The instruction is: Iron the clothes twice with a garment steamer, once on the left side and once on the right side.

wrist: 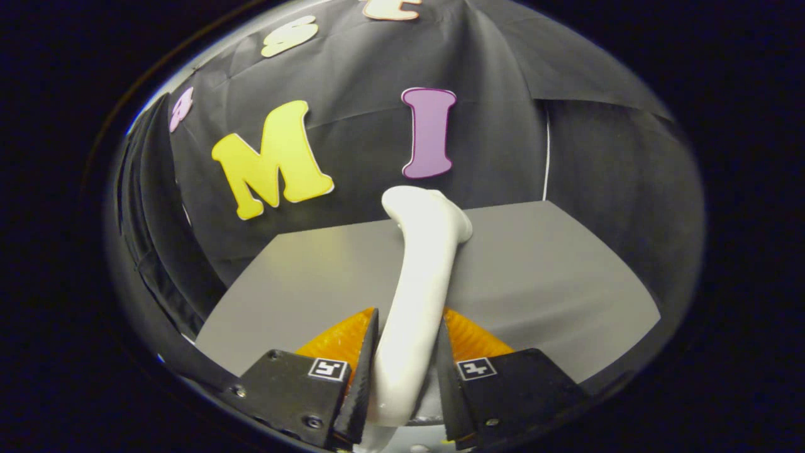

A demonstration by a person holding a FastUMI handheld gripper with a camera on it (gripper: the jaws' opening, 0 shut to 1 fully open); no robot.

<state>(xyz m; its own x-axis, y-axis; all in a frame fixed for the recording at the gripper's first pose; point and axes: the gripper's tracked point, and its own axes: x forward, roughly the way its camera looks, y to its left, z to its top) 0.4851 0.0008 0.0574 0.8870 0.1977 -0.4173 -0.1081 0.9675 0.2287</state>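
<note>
A white garment steamer runs up from between my fingers, its handle pinched on both sides and its wider head lifted ahead of me above the grey table. My gripper is shut on the handle. The steamer's head points away from me toward the booth's back wall. I see no clothes from here; the steamer's body hides the strip of table right behind it.
The grey table spreads out beyond and to both sides of the fingers, ending at the black cloth wall at the back. Black cloth also closes the left and right sides of the booth.
</note>
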